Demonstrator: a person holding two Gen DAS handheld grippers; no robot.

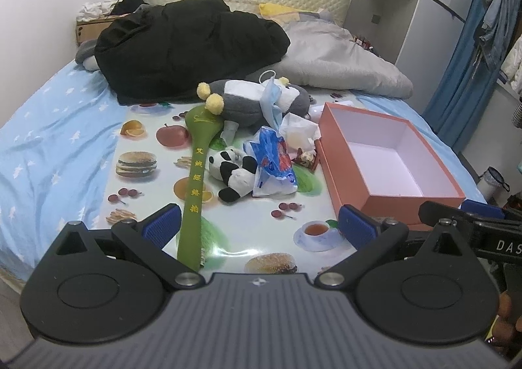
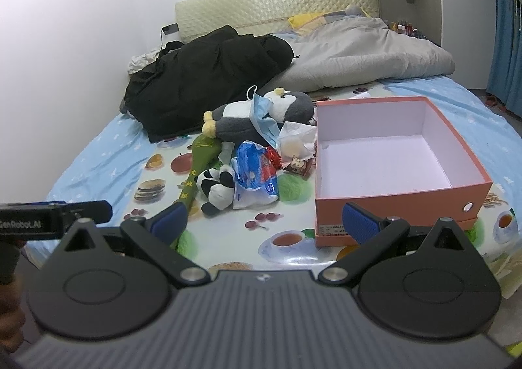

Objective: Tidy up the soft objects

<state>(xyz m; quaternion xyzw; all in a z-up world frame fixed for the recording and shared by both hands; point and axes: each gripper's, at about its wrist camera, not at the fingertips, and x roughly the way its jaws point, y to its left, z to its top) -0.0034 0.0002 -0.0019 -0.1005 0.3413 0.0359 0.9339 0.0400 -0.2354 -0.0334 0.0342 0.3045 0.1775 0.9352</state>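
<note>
A pile of soft things lies on a fruit-print mat [image 1: 146, 140] on the bed: a panda plush [image 1: 233, 173] [image 2: 217, 187], a grey penguin plush [image 1: 251, 101] [image 2: 261, 114] with a blue face mask [image 1: 272, 101] over it, a long green fabric paddle [image 1: 195, 173] [image 2: 195, 166], a blue-and-white plastic bag [image 1: 274, 163] [image 2: 254, 176] and crumpled tissue [image 1: 298, 129]. An empty orange box [image 1: 391, 199] [image 2: 401, 209] stands to the right. My left gripper [image 1: 259, 225] and right gripper [image 2: 264, 222] are both open and empty, short of the pile.
A black jacket [image 1: 182, 42] and a grey duvet [image 1: 336, 58] lie at the head of the bed. A small red-brown trinket [image 1: 306, 158] sits beside the box. Wardrobe and blue curtain [image 1: 473, 58] stand right of the bed.
</note>
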